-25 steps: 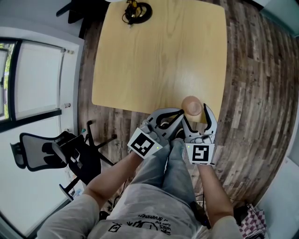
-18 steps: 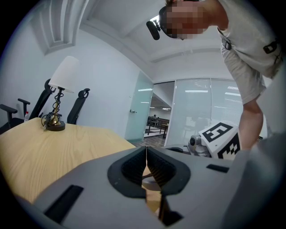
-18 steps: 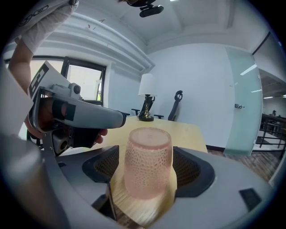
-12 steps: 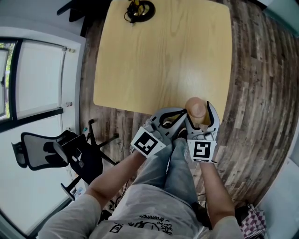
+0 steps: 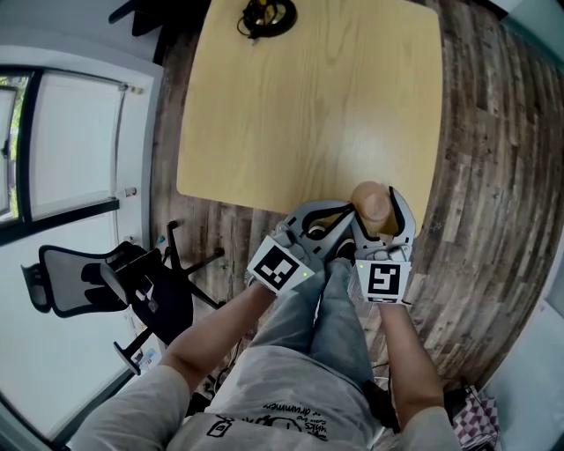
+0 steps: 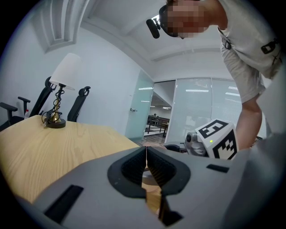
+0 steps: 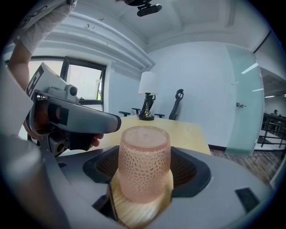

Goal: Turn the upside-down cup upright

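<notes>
A pink, dimpled cup (image 5: pixel 370 204) stands upside-down on the wooden table (image 5: pixel 308 106), close to its near edge. My right gripper (image 5: pixel 379 204) has one jaw on each side of the cup. In the right gripper view the ribbed pads meet the sides of the cup (image 7: pixel 144 163) with no gap showing, and its rim rests on the wood. My left gripper (image 5: pixel 346 214) is shut with nothing in it, its tips just left of the cup. In the left gripper view its pads (image 6: pixel 146 156) are pressed together, and the right gripper's marker cube (image 6: pixel 216 138) shows beyond.
A table lamp with a white shade (image 6: pixel 58 89) stands at the table's far end (image 5: pixel 264 13). A black office chair (image 5: pixel 97 282) is on the floor to the left. The person's legs (image 5: pixel 326 326) are right under the grippers, at the table's near edge.
The head view has shifted a little. Both grippers and the cup keep their places.
</notes>
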